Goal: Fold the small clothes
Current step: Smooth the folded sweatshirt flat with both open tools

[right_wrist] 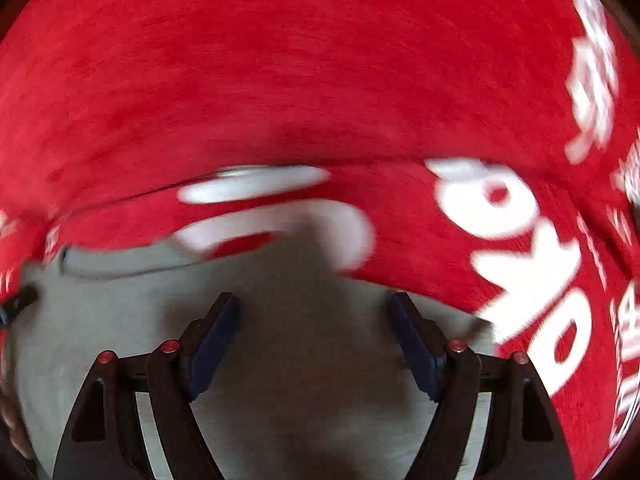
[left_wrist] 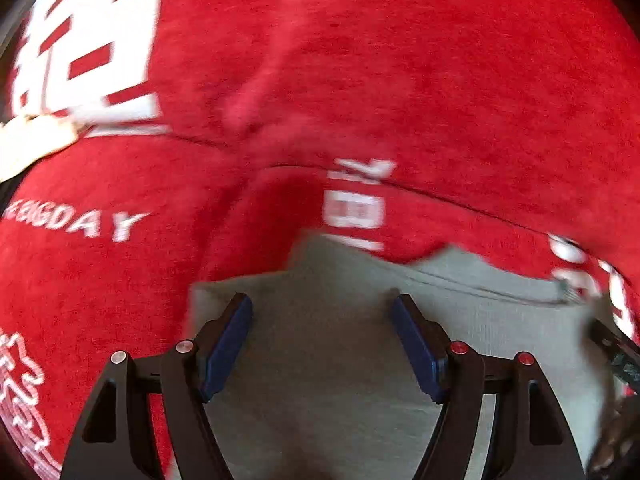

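Note:
A small grey garment lies flat on a red cloth with white lettering. My left gripper is open just above the grey garment, its blue pads spread wide with nothing between them. In the right wrist view the same grey garment lies under my right gripper, which is open and empty too. The red cloth fills the far part of that view. Both views are blurred by motion.
The other gripper shows at the right edge of the left wrist view and at the left edge of the right wrist view. A pale strip crosses the red cloth at far left.

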### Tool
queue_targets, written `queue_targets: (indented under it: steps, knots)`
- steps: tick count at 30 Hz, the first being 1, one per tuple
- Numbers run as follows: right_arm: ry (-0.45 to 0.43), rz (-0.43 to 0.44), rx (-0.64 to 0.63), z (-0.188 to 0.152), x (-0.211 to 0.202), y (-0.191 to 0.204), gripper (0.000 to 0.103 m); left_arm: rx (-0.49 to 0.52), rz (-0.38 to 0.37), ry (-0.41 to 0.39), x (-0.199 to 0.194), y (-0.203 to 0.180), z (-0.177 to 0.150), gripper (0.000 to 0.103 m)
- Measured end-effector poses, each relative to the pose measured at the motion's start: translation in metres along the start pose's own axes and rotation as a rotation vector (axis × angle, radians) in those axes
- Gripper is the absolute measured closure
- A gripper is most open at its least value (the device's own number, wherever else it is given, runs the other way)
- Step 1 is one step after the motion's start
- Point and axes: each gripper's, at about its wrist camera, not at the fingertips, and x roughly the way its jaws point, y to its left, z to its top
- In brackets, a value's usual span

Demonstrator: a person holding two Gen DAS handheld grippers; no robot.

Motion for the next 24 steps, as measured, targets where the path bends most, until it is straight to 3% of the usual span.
queue_targets:
  steps: [2,3,5,7,11,14,15,17,18,20,24]
  knots:
    - [-0.008,-0.020,0.045,-0.003,-0.010,-0.014,0.023,-0.034,-0.036,0.018,-0.001,0.011,0.002,0.027]
    - [-0.038,-0.045,0.029,-0.009,-0.025,-0.016,0.023,-0.040,-0.014,0.008,-0.007,0.015,0.002,0.027]
    - [-0.098,0.002,-0.012,-0.025,-0.051,-0.009,0.023,-0.028,0.029,-0.045,-0.028,0.018,-0.006,0.027]
    - [-0.110,0.056,-0.047,-0.043,-0.068,0.003,0.023,-0.009,-0.019,-0.085,-0.054,0.017,-0.030,0.027]
    - [-0.092,0.106,-0.176,-0.076,-0.074,0.060,0.023,0.069,-0.072,-0.082,-0.075,-0.006,-0.069,0.027]
    - [-0.077,0.082,-0.286,-0.091,-0.065,0.100,0.023,0.142,-0.054,-0.082,-0.074,-0.031,-0.082,0.027]
    - [-0.090,0.032,-0.340,-0.097,-0.059,0.108,0.022,0.168,-0.021,-0.080,-0.069,-0.033,-0.084,0.027]
    - [-0.108,0.048,-0.304,-0.092,-0.051,0.088,0.021,0.178,0.040,-0.109,-0.061,-0.025,-0.088,0.000]
    - [-0.097,0.040,-0.260,-0.088,-0.050,0.075,0.021,0.156,0.061,-0.118,-0.061,-0.015,-0.087,0.000]
    - [-0.097,0.033,-0.151,-0.081,-0.053,0.034,0.021,0.100,0.005,-0.078,-0.059,0.013,-0.082,0.000]
    - [-0.092,-0.074,-0.085,-0.082,-0.056,-0.026,0.016,0.067,-0.011,-0.053,-0.061,0.039,-0.081,0.000]
